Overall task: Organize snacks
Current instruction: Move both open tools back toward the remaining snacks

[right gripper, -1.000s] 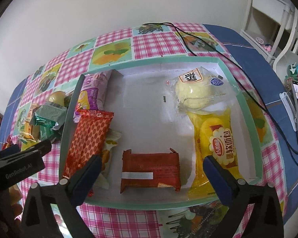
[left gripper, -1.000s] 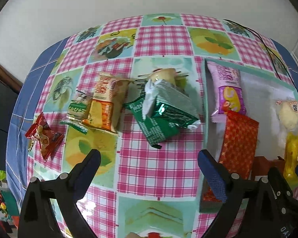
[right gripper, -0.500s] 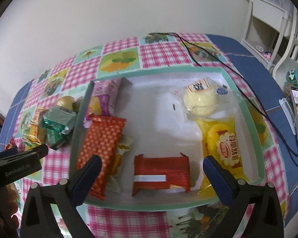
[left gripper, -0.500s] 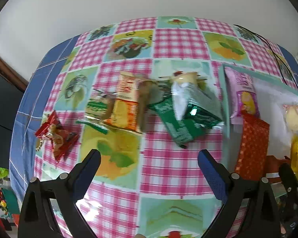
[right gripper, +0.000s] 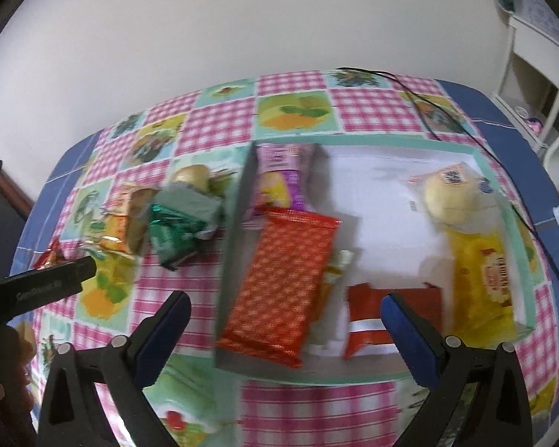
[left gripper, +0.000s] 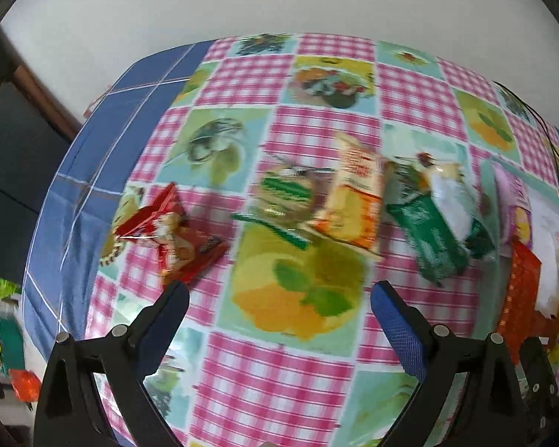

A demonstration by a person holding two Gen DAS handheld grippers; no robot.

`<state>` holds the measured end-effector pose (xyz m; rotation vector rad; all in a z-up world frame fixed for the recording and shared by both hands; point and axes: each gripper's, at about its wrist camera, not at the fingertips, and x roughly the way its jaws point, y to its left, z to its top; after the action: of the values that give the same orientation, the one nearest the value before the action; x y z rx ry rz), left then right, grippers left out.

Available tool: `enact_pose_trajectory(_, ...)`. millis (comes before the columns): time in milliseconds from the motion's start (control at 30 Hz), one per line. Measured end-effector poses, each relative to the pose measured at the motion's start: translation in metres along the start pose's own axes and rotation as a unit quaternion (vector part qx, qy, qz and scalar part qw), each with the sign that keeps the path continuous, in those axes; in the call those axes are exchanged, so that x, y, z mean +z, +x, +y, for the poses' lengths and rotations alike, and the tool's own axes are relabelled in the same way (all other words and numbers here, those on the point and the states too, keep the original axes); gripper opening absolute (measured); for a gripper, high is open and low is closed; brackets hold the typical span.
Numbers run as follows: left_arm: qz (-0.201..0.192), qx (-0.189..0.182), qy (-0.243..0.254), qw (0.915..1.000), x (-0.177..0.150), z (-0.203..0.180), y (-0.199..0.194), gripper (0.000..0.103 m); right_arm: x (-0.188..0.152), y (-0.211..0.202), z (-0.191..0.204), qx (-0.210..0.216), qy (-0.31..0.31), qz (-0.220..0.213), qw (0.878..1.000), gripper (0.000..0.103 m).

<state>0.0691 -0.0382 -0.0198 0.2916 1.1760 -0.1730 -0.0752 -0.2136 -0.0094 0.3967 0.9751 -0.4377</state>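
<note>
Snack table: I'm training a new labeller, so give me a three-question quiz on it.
1. True or false: the left gripper holds a snack.
2. The orange-red diamond-patterned packet lies: A) in the green-rimmed tray, B) on the tablecloth, C) in the right gripper.
3. The red packet lying apart from the other loose snacks is on the ___ end of the table in the left wrist view.

Key: 1 false; 2 A; 3 left.

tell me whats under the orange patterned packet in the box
A pale yellow-white wrapper pokes out from beneath the orange patterned packet; the rest of it is covered.
</note>
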Motion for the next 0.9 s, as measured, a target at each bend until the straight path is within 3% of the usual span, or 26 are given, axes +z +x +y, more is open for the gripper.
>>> enact_pose_trajectory(567,0.004,0.008,-0.103,0.9946,0.001,0.093,0.009,0.098,-0.006,0.007,0.067,0.040,-0.042,0.008,0.998,0.103)
enact_pose_trajectory(733,0.003,0.009,-0.110,0.9939,0.005,0.097,0.010,0.098,0.001,0.012,0.073,0.049,-0.047,0.011,0.998,0.103)
enact_pose_trajectory(900,0.000,0.022,-0.101,0.9947,0.028,0.083,0.019,0.098,0.041,0.031,0.073,0.048,-0.041,0.011,0.998,0.103)
